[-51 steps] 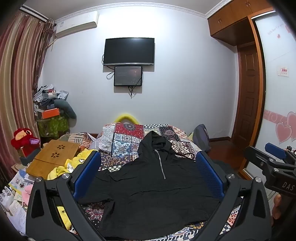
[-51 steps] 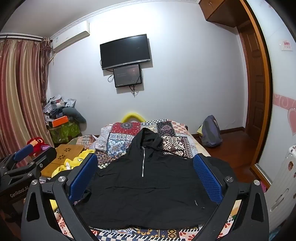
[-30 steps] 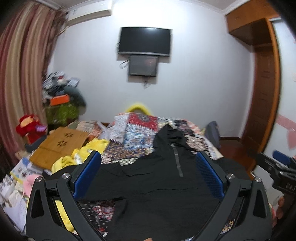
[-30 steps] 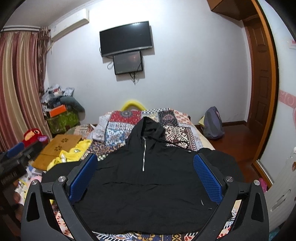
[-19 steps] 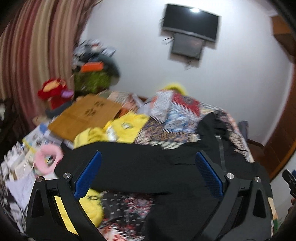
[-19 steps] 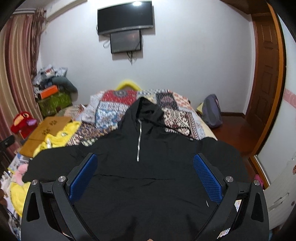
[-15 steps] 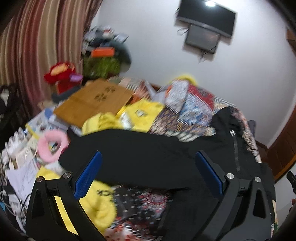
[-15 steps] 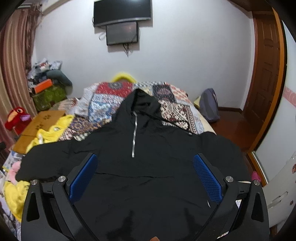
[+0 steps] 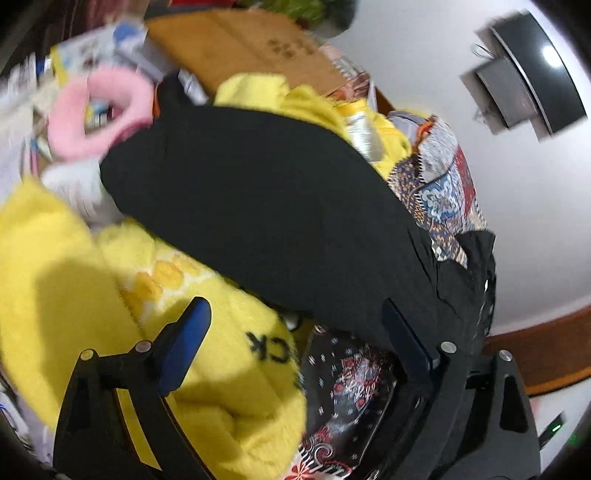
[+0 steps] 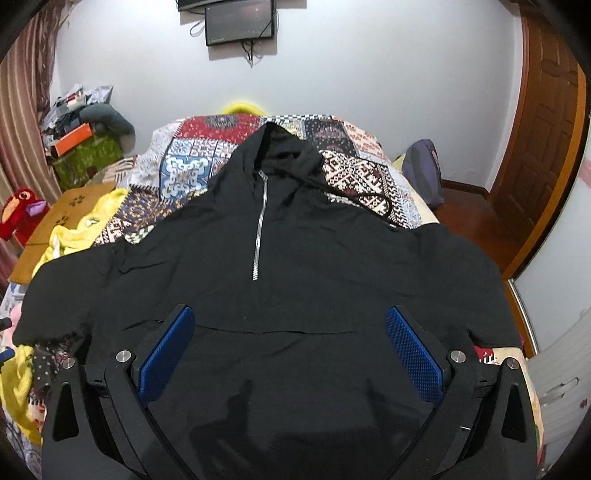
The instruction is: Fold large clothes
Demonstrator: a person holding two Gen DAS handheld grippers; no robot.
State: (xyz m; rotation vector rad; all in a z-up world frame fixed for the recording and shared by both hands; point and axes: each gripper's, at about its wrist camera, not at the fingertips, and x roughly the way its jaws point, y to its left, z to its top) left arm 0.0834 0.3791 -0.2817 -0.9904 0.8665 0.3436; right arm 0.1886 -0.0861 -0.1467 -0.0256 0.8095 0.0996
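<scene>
Hoodie (image 10: 295, 258), black w/ a half zip, lies face up and spread flat on the patchwork quilt (image 10: 192, 170) covering the bed; we see its hood pointing toward the far wall and both sleeves stretched out sideways. In the right wrist view our right gripper (image 10: 290, 352) hangs over the front pocket area, blue pads wide apart, nothing between them. The drawstring (image 10: 369, 201) trails off the hood onto the quilt on the right side.

In the left wrist view, which is tilted and blurred, we look along the hoodie's left sleeve (image 9: 258, 199), a broad black band running across the frame. Our left gripper (image 9: 295, 332) sits just short of the sleeve's lower edge, pads also spread wide, gripping nothing. Under it lies a fluffy yellow garment (image 9: 110, 295) w/ black letters, touching the sleeve. Beyond the cuff end we see a pink fuzzy ring (image 9: 99, 114) and scattered papers, too smeared to read.

Further out: a wooden board (image 10: 70, 218) beside the bed w/ more yellow fabric on its edge, a red plush toy (image 10: 22, 214), a green box (image 10: 88, 158) w/ an orange box and grey bundles piled on top; contents we can't tell. A dark backpack (image 10: 424, 177) stands near the wooden door (image 10: 546, 129), and a screen (image 10: 240, 20) hangs on the wall.
</scene>
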